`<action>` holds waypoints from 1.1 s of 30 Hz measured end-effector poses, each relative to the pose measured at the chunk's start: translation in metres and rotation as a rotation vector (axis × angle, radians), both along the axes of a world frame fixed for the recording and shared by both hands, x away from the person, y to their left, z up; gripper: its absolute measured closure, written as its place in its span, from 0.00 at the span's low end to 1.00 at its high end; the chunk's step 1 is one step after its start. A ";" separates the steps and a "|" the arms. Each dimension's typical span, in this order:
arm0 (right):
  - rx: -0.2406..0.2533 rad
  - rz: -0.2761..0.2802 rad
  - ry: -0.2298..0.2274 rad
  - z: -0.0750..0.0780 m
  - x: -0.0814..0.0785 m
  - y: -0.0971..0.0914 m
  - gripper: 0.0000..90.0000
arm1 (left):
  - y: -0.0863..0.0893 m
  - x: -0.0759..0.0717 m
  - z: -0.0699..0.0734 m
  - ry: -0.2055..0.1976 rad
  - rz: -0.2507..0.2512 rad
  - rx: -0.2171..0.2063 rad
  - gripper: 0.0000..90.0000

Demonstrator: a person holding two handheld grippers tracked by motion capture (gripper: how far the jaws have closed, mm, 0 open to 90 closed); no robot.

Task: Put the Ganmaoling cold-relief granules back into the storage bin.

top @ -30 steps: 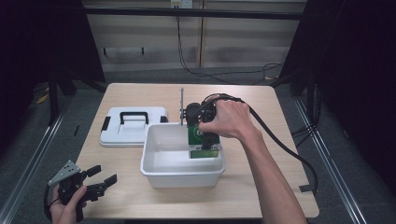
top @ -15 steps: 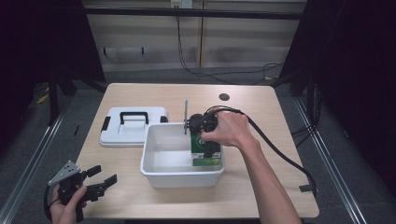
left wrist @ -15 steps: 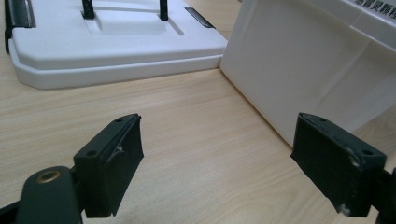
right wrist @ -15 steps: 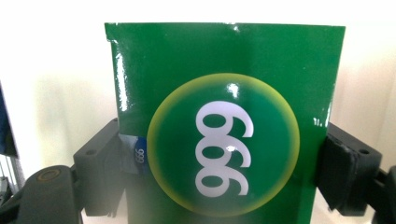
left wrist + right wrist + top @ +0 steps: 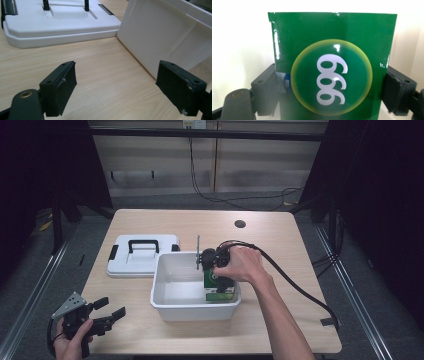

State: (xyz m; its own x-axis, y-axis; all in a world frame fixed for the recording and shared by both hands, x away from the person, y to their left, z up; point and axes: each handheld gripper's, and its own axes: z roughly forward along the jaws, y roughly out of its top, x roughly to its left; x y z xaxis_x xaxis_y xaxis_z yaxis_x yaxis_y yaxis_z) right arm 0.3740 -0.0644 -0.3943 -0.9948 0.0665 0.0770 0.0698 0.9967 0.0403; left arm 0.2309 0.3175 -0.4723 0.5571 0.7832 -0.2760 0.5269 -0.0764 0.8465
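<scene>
A person's right hand [image 5: 245,265] lowers the right tool [image 5: 220,279] into an open white rectangular plastic tub [image 5: 170,307] that stands near the middle of a pale wood-grain worktop [image 5: 280,235]. The tool's two black jaws are clamped on the sides of a glossy green cardboard box [image 5: 332,62], which bears white digits inside a round yellow-edged emblem and a small blue label at one edge. In the high view the box [image 5: 219,290] sits inside the tub's right end, close against its near right corner. A black cable [image 5: 295,282] trails from the right tool across the worktop to its right edge. Just beside the tub, on its left, lies a flat white plastic lid with a black carrying handle [image 5: 142,252]. At the worktop's near left corner the person's left hand [image 5: 72,340] holds the left tool [image 5: 125,90], its jaws spread wide apart and gripping nothing, low over bare wood and pointed at the tub's outer wall [image 5: 160,37] and the lid [image 5: 57,25].
</scene>
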 end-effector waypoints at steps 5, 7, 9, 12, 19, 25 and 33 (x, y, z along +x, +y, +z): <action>-0.015 0.009 0.003 -0.008 0.000 0.003 0.17 | 0.000 0.000 0.000 0.002 0.000 0.001 0.18; -0.035 0.011 0.004 -0.009 0.001 0.004 0.17 | 0.000 0.000 0.000 0.001 -0.001 0.003 0.18; -0.042 0.009 0.000 -0.012 0.001 0.005 0.17 | 0.000 0.000 0.000 0.000 -0.001 0.003 0.18; -0.043 0.010 0.011 -0.016 0.000 0.006 0.17 | 0.000 0.000 0.000 -0.001 -0.002 0.004 0.18; -0.055 0.009 0.014 -0.020 -0.001 0.006 0.17 | 0.000 0.000 0.000 0.000 0.002 0.003 0.18; -0.061 0.007 0.024 -0.023 0.000 0.005 0.16 | 0.000 0.000 0.000 0.000 0.000 0.006 0.18; -0.078 0.003 0.028 -0.027 0.000 0.006 0.15 | -0.001 0.001 0.000 0.000 0.001 0.005 0.18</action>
State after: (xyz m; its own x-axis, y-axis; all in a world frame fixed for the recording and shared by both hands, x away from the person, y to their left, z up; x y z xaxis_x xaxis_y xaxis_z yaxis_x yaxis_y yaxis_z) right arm 0.3735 -0.0588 -0.4209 -0.9925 0.0702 0.0998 0.0665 0.9970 -0.0398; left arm 0.2324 0.3166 -0.4724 0.5566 0.7850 -0.2720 0.5265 -0.0801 0.8464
